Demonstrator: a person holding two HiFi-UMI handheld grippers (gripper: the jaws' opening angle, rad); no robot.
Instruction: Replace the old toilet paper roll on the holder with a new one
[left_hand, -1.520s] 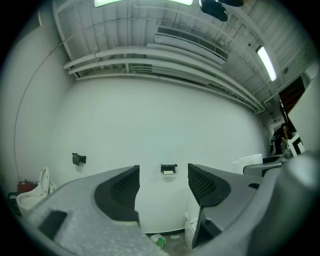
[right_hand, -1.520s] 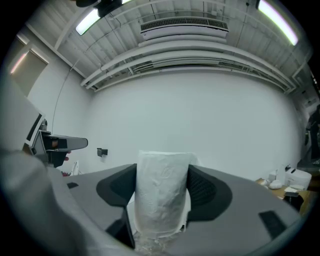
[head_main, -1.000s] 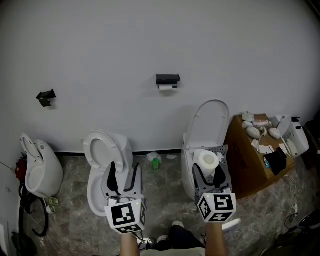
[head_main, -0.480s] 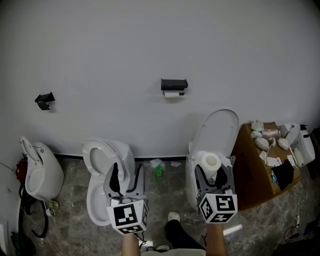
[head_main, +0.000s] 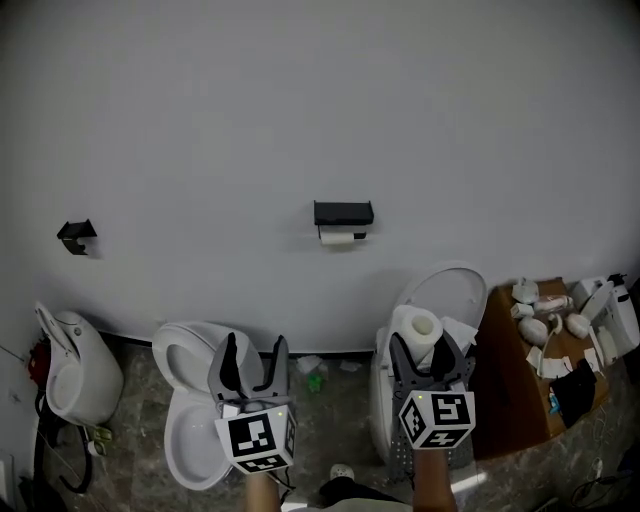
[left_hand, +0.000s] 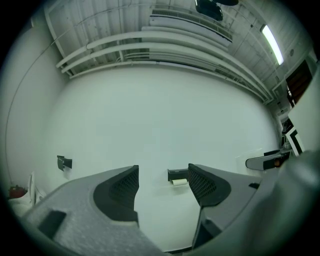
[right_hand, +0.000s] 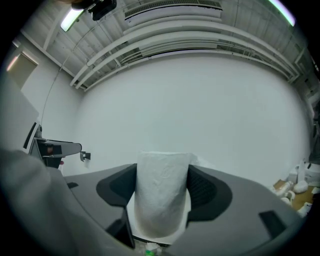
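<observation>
A black toilet paper holder (head_main: 343, 212) hangs on the white wall, with the small old roll (head_main: 338, 238) under it; the holder (left_hand: 177, 174) and old roll (left_hand: 179, 182) show far off between the left jaws. My right gripper (head_main: 430, 352) is shut on a full white new roll (head_main: 418, 329), which stands upright between its pads (right_hand: 162, 197). My left gripper (head_main: 250, 358) is open and holds nothing (left_hand: 162, 187). Both grippers point level at the wall, well short of the holder.
Below stand a toilet with open seat (head_main: 195, 415) on the left, another toilet with raised lid (head_main: 440, 290) under the right gripper, and a third fixture (head_main: 75, 370) far left. A brown box (head_main: 530, 370) with small items is at the right. A second black bracket (head_main: 76, 234) is on the wall.
Both grippers have moved forward toward the wall together; the holder and toilets now sit lower and nearer in the head view. The new roll stays gripped in the right gripper.
</observation>
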